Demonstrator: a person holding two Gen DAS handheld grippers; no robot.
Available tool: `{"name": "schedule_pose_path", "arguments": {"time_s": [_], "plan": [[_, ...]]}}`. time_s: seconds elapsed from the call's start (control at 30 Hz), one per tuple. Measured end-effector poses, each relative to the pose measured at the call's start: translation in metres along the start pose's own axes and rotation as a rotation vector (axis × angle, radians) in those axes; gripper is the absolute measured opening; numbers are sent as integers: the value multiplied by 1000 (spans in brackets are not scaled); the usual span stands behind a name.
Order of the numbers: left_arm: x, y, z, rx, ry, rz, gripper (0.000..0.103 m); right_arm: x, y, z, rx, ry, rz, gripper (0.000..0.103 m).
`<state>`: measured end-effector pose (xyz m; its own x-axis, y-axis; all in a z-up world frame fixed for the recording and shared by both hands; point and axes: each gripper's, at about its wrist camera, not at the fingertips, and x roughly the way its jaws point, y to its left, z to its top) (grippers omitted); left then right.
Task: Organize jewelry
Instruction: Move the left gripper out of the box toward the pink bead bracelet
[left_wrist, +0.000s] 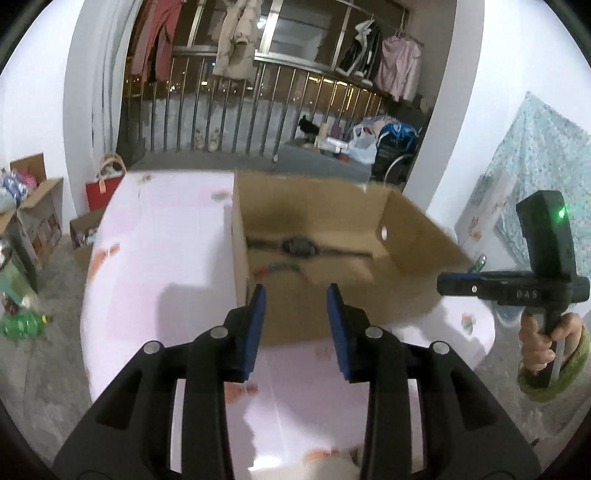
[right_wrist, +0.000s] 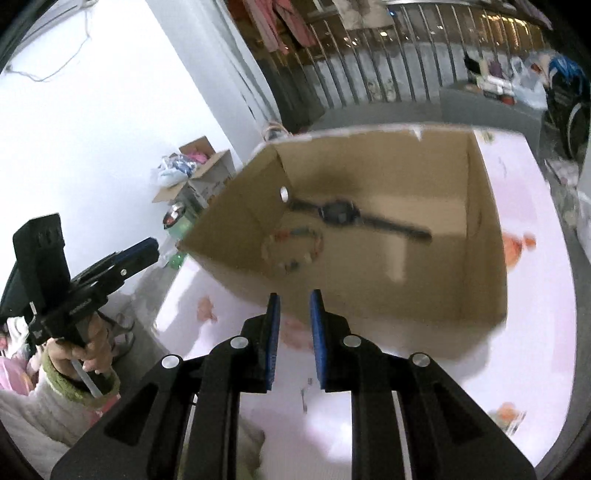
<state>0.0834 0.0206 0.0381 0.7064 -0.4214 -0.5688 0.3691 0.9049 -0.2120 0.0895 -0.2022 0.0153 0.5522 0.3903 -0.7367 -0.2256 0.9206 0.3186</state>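
Bright indoor light, table glare – motion blur, heavy fisheye warp at edges.

A pale pink table (left_wrist: 155, 258) carries an open cardboard box (left_wrist: 332, 295).

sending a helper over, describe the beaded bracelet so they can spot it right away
Find the open cardboard box on the pale pink table. On its floor lie two things: a black wristwatch stretched out flat, and just beside it the beaded bracelet. The bracelet is the loop of small multicoloured beads, whereas the watch is dark and straight.
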Motion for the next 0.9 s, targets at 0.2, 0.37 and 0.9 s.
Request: {"name": "schedule_pose_path", "arguments": {"time_s": [0.2,0.37,0.9], "plan": [[23,-24,-45,85,82,21,32,18,-9,-26,31,32,-82,17],[48,-44,-54,181,91,41,32,29,-5,-36,-20,21,-125,17],[86,-35,-35,226,111,100,32,26,-24,-28,23,-65,-183,8]]}}
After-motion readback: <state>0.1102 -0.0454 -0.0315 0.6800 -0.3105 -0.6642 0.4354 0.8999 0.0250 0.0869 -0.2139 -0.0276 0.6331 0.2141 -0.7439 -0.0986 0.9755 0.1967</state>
